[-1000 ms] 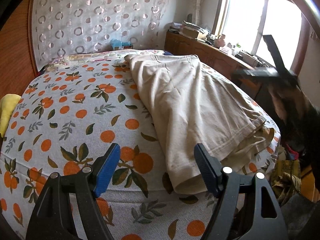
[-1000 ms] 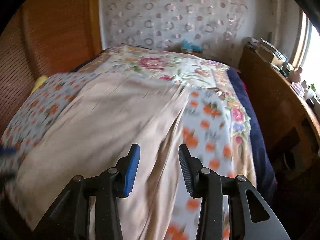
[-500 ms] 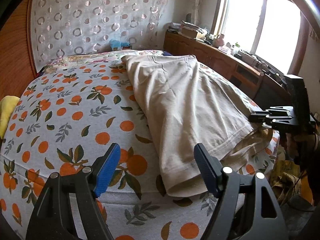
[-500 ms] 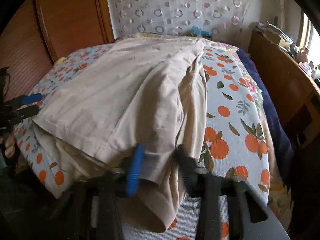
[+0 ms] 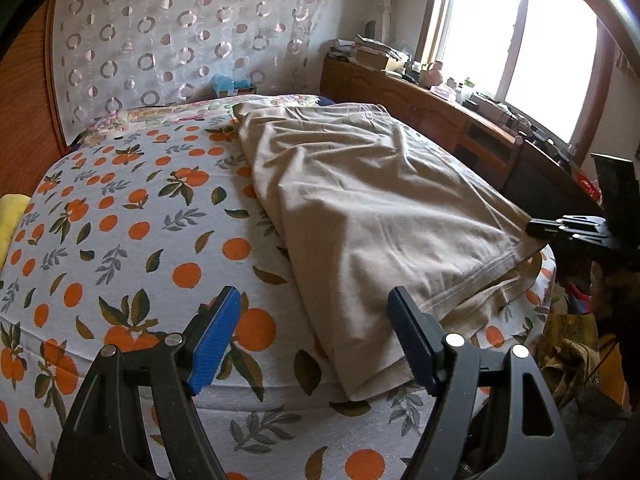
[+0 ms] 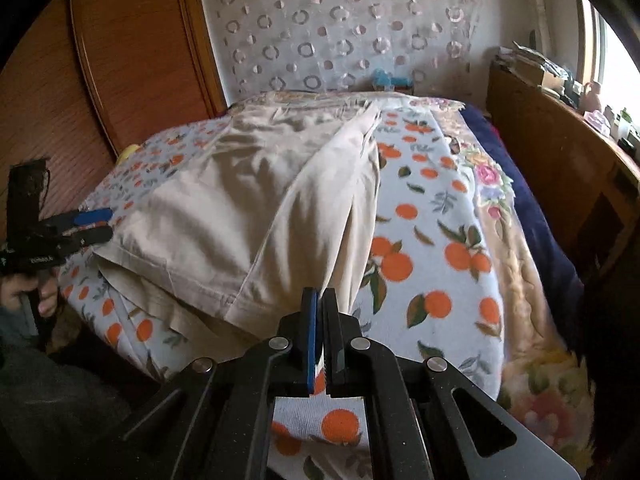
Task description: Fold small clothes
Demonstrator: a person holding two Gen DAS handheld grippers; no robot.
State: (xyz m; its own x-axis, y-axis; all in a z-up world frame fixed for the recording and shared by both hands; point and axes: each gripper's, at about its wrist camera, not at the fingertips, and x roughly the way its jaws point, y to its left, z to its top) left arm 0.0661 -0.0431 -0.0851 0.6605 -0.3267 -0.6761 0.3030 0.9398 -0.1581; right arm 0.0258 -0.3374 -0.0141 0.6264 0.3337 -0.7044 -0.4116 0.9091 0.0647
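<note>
A beige garment (image 5: 380,208) lies lengthwise on the orange-print bed cover (image 5: 120,220), partly folded over itself, with its hem at the bed's near edge. My left gripper (image 5: 314,294) hovers open above that near edge; the garment's near corner lies just beside its right finger, and nothing is between the pads. In the right wrist view the beige garment (image 6: 240,208) runs down to my right gripper (image 6: 319,292), which is shut on a fold of its hem. The left wrist view shows the right gripper (image 5: 532,229) at the garment's right corner. The left gripper (image 6: 92,224) shows at the far left.
A wooden cabinet (image 5: 440,120) with clutter runs under the window on the right. A ring-patterned curtain (image 5: 180,40) hangs behind the bed and wooden panelling (image 6: 132,60) stands to its left. A yellow cloth (image 5: 10,220) lies at the bed's left edge. Crumpled fabric (image 5: 568,360) lies on the floor.
My right gripper swung down to the garment's hem at the bed edge and shut on it. The left gripper stayed open and nearly still.
</note>
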